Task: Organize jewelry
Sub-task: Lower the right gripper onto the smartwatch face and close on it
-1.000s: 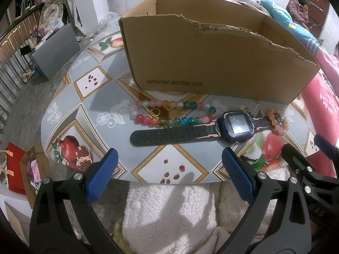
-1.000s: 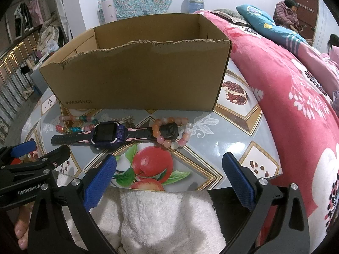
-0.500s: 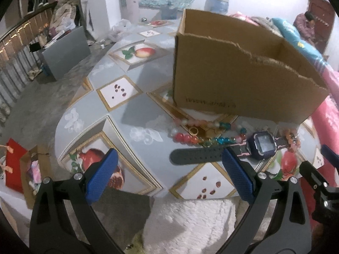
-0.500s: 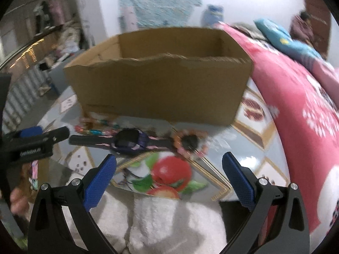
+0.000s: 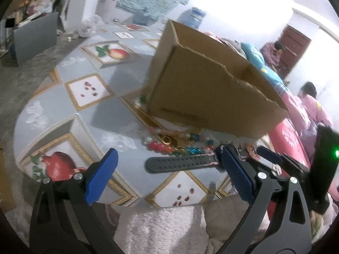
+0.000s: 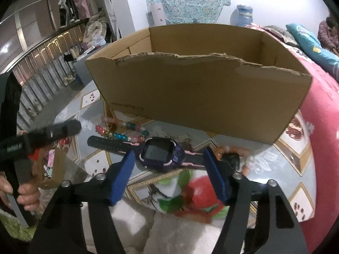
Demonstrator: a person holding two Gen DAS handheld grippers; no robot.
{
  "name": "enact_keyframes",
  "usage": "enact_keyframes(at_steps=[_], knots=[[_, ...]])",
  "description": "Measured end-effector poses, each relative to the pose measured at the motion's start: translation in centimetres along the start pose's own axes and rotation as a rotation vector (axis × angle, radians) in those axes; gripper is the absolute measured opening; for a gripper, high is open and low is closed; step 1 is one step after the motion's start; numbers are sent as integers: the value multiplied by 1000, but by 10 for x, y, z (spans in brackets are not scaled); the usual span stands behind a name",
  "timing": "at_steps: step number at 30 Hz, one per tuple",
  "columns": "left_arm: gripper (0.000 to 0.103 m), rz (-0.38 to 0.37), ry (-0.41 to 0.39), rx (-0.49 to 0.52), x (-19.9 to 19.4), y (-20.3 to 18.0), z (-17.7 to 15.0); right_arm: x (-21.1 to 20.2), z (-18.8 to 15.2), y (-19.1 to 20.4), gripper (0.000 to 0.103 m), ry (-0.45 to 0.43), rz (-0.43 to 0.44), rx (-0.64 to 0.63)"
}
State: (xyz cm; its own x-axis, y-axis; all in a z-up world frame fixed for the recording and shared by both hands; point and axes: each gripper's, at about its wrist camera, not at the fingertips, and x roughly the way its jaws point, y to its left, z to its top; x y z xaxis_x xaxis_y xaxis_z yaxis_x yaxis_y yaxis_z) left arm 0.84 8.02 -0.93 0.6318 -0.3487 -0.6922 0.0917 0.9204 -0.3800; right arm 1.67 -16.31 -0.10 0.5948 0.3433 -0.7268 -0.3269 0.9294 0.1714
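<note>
**Right claw closing around smartwatch; cardboard box shows no contents**

Container: 1 open cardboard box (image 6: pixel 197 97) stands on the patterned tabletop (image 6: pixel 292 169), filling the centre of the right wrist view and the upper right of the left wrist view. Its near wall has a torn top edge. Only the upper inner walls are visible; the floor of the box is hidden, so contents cannot be told.

Task items: all lie on the tabletop just in front of the box. A purple smartwatch (image 6: pixel 159 153) with a black strap lies across the lower centre of the right wrist view. A multicoloured bead bracelet (image 6: pixel 118 132) lies behind the strap's left end. An orange bead bracelet (image 6: pixel 235 155) sits at the watch's right end, looped about the strap buckle.

Right claw (image 6: pixel 169 174): jaws partly apart and closing. The watch face lies between the 2 blue pads; neither pad is seen pressing on it.

Left claw (image 5: pixel 167 175): jaws wide apart, holding nothing. In its own view the watch strap (image 5: pixel 182 164) lies between the pads, and the right pad covers the watch face.

A hand (image 6: pixel 27 194) grips the left tool's handle at the lower left of the right wrist view.
</note>
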Motion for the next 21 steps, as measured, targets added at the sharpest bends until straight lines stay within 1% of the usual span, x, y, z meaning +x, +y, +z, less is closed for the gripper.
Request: enact_keyframes(at_steps=[2, 5, 6, 7, 9, 12, 16, 17, 19, 21], knots=[[94, -26, 20, 14, 7, -3, 0, 8, 1, -1, 55, 20, 12, 11], [94, -43, 34, 13, 13, -4, 0, 18, 1, -3, 50, 45, 23, 22], [92, -43, 43, 9, 17, -3, 0, 21, 1, -3, 48, 53, 26, 25], [84, -41, 53, 5, 20, -3, 1, 24, 1, -3, 48, 61, 30, 29], [75, -42, 93, -14, 28, 0, 0, 26, 0, -3, 46, 63, 41, 37], [74, -39, 85, -6, 30, -2, 1, 29, -1, -2, 46, 61, 48, 35], [74, -62, 89, -18, 32, -2, 1, 30, -2, -8, 46, 61, 77, 67], [74, -81, 92, -29, 31, -1, 0, 30, -2, -8, 46, 59, 82, 69], [73, -175, 114, -96, 32, 5, 0, 31, -3, -8, 46, 54, 81, 62], [73, -240, 129, -149, 35, 8, -1, 28, -2, -12, 46, 52, 88, 67]])
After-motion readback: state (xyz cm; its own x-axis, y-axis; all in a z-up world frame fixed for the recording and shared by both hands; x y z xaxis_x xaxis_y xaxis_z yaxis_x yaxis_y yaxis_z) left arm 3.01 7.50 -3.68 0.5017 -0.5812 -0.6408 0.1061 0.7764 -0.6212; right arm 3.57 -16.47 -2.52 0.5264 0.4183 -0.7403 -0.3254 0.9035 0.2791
